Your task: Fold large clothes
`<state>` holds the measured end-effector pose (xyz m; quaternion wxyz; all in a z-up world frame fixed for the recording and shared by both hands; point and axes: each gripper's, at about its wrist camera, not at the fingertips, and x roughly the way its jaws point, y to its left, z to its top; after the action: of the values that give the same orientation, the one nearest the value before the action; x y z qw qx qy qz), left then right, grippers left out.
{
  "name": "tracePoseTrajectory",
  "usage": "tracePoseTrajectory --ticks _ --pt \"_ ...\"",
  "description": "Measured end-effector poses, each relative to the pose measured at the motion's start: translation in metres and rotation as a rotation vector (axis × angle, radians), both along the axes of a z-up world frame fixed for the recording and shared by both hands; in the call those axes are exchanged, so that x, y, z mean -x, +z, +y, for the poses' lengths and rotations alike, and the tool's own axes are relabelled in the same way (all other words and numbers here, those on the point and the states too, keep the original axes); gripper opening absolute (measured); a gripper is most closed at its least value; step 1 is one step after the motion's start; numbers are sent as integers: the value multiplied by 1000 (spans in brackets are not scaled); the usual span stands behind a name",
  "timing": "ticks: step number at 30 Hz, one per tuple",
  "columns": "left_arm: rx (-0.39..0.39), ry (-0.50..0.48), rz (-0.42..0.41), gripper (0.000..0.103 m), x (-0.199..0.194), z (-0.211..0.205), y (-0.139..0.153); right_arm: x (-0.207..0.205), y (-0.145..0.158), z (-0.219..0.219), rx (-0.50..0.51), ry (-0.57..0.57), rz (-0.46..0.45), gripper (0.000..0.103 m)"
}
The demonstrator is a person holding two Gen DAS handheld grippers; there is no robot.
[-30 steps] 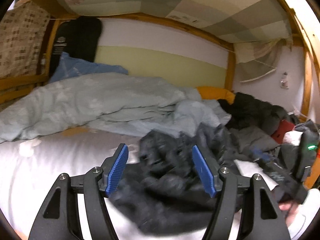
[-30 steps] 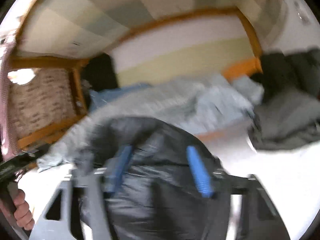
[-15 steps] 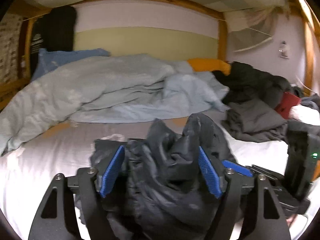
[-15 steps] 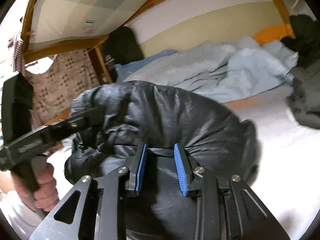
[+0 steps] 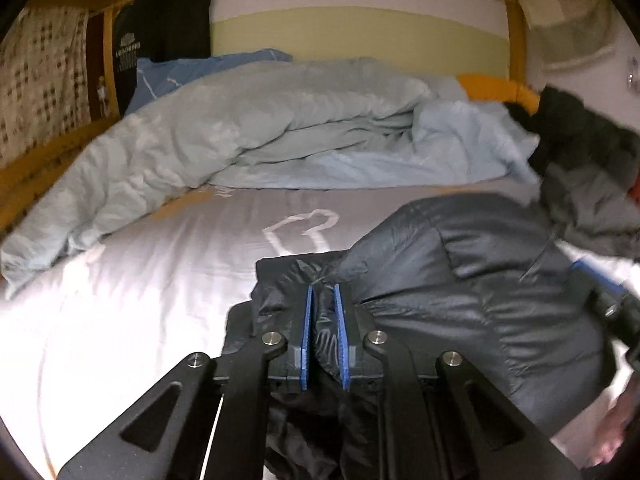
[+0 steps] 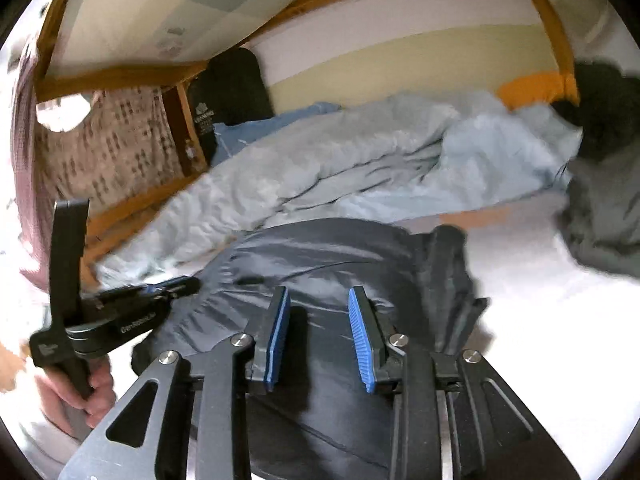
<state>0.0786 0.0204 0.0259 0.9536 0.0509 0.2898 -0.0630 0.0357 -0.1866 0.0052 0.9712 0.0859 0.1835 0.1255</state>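
Note:
A dark grey padded jacket (image 5: 480, 292) lies on the white bed sheet (image 5: 120, 320). It also shows in the right wrist view (image 6: 320, 256), spread low on the bed. My left gripper (image 5: 322, 292) is shut on a fold of the jacket at its near left edge. My right gripper (image 6: 318, 300) is open just above the jacket's near part, with nothing between its blue pads. The left gripper also shows in the right wrist view (image 6: 176, 286), held in a hand at the jacket's left side.
A rumpled light blue duvet (image 5: 260, 132) fills the far side of the bed. A pile of dark clothes (image 5: 580, 168) sits at the right. Wooden bed frame rails (image 6: 132, 208) run along the left and back. A black pillow (image 5: 160, 32) leans at the far left.
The jacket has come down from a raised bunch and now lies spread on the bed. My left gripper has closed on its edge. My right gripper has let go and opened.

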Motion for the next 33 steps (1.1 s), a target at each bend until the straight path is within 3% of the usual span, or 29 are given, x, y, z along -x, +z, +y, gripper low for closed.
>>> tracePoseTrajectory --ticks 2,7,11,16,22,26,30,33 --pt "-12 17 22 11 -4 1 -7 3 -1 6 47 -10 -16 33" --pt "-50 55 68 12 -12 1 -23 6 -5 9 43 10 -23 35" --pt "73 86 192 14 -30 20 -41 -2 -23 19 69 72 12 41" --pt "1 92 185 15 -32 13 -54 -14 -37 24 103 82 78 42" --pt "1 87 197 15 -33 15 -60 -18 -42 44 224 29 99 43" --pt "-15 92 184 14 -31 14 -60 -17 -42 44 229 28 98 43" --pt "-24 106 164 14 -28 12 -58 -17 -42 45 225 44 92 51" --pt "4 97 197 15 -28 16 -50 -15 -42 44 219 51 87 53"
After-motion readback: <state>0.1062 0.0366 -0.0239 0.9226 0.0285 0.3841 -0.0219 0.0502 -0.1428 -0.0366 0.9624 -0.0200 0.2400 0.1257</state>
